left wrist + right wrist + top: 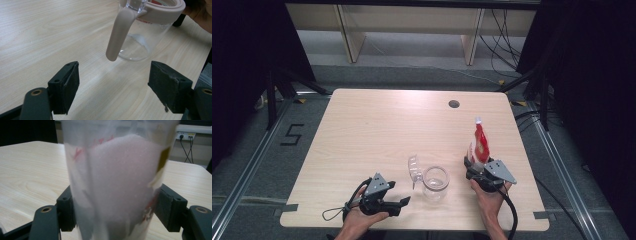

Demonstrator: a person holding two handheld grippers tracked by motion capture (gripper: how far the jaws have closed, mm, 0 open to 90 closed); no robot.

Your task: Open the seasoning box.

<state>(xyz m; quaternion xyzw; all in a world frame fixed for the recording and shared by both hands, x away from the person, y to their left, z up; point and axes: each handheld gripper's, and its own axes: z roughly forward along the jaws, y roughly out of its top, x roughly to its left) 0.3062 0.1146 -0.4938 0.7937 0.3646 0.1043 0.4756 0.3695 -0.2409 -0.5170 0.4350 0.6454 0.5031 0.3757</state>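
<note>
Right tongs (pixel 476 167) clamp the base of a soft plastic pouch (pixel 479 142), upright, holding white granules; red print on its film. Clear glass jar (pixel 435 183) stands empty between both tongs, its beige-rimmed lid (pixel 414 169) flipped open. Left tongs (pixel 404 201) gape wide, nothing gripped, jar just ahead. Pale wood-grain bench (pixel 377 130); grey floor beyond.
</note>
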